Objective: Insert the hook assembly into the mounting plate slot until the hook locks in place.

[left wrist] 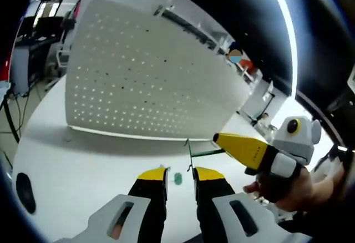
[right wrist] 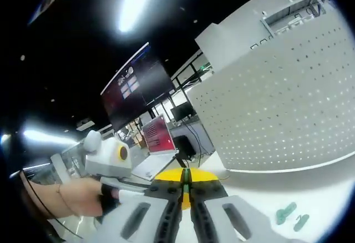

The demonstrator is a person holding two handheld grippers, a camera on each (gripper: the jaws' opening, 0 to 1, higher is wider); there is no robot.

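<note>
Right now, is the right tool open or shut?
Shut on the green hook: the right tool's yellow tips meet around it, before the pegboard.

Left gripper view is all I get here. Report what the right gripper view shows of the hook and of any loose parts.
Observer: In the right gripper view, the right gripper is shut on the green hook, which shows edge-on as a thin strip between the yellow fingers.
Operator: Now the loose parts.
Observer: Two small green pieces lie side by side on the white table, in front of the upright pegboard.
</note>
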